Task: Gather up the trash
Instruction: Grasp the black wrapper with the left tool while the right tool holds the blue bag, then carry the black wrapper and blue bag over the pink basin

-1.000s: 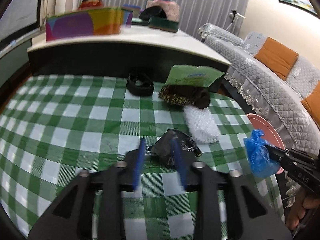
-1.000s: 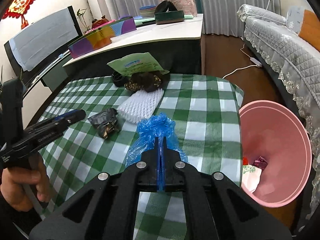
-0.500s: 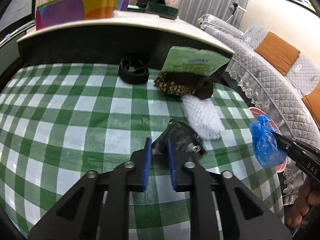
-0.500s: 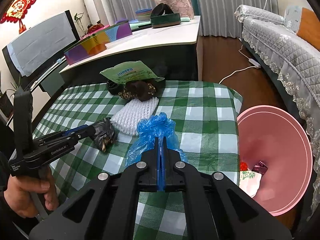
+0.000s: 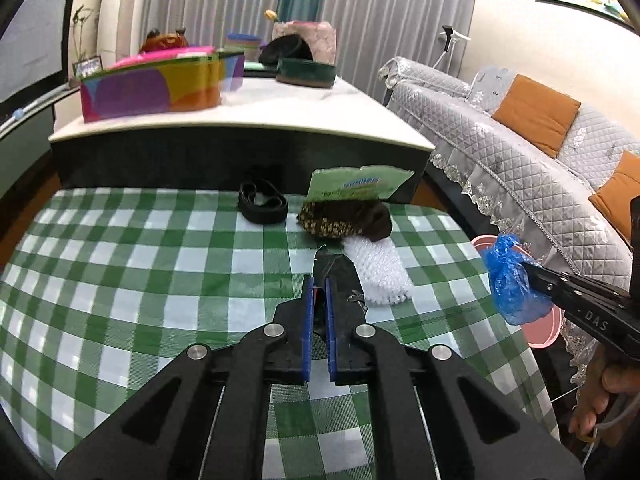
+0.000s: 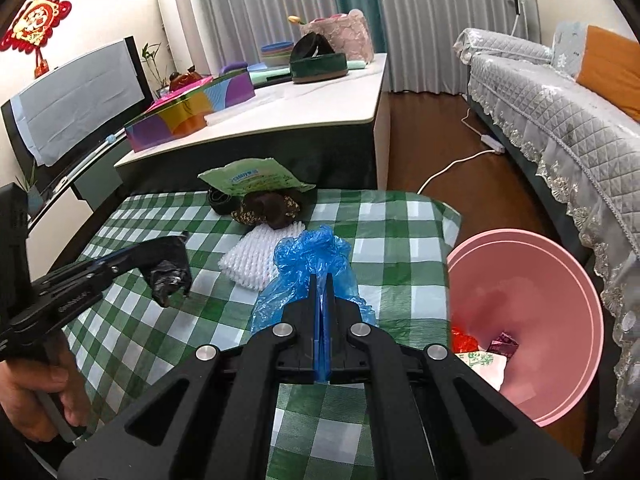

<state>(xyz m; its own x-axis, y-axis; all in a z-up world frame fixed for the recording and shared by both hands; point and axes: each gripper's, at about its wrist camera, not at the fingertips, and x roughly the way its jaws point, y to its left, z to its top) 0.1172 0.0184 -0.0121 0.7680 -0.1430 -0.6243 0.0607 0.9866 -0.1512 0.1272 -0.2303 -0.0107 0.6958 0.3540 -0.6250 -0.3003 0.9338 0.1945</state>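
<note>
1. Trash in hand, both sides: the left gripper point(image 5: 319, 296) has just been closing and its blue pads now pinch the black crumpled wrapper point(image 6: 168, 270), which hangs clear of the checked tablecloth point(image 5: 120, 264).
2. The right gripper point(image 6: 322, 300) has its fingers pressed together on the blue plastic bag point(image 6: 310, 256), which bulges forward past the fingertips.
3. Deciding relation: the pink bin point(image 6: 560, 280) stands off the table's right edge, below its top. It lies just right of the right gripper and well apart from the left one, so the right hand is the nearer.
4. The wrapper droops below the left fingers with its length roughly vertical; to reach the bin it must cross the table rightward, past the right gripper.
5. Not yet collected: the white foam net point(image 6: 256, 260), the green packet point(image 6: 256, 178) leaning on a dark patterned bundle point(image 6: 268, 210), and a black strap loop point(image 5: 262, 202) farther back on the cloth.
6. Bin contents: some wrappers and paper already lie inside.
</note>
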